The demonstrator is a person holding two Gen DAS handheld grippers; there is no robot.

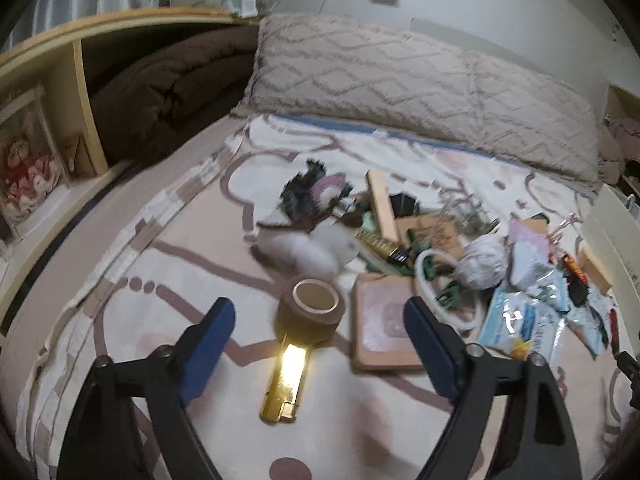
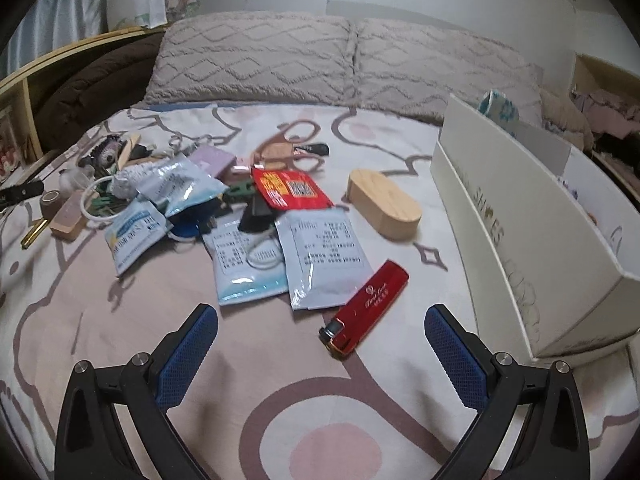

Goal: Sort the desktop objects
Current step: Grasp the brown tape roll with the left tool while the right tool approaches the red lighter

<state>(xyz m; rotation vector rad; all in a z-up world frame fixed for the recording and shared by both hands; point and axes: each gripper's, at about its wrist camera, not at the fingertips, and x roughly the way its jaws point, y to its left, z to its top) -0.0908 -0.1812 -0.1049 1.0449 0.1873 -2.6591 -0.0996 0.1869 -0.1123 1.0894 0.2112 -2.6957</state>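
Bedsheet cream with mauve-brown looping lines, pink blotches. Pillows beige, tufted zigzag-diamond pattern. Lighter glossy red, gold script. Second lighter shiny gold, next to brown tape roll. Oval case light wood grain. Sachets pale blue-white, dark print; packet red with yellow. Box off-white, faint gold lettering. Both grippers' pads blue, textured, on black arms. Folded blanket dark brown.

- Long white cardboard box at the bed's right edge: pale letters along its side, "SH" and "ES" legible.
- Slim red lighter: gold script, too small to read.
- Pale sachets and red packet: print unreadable.
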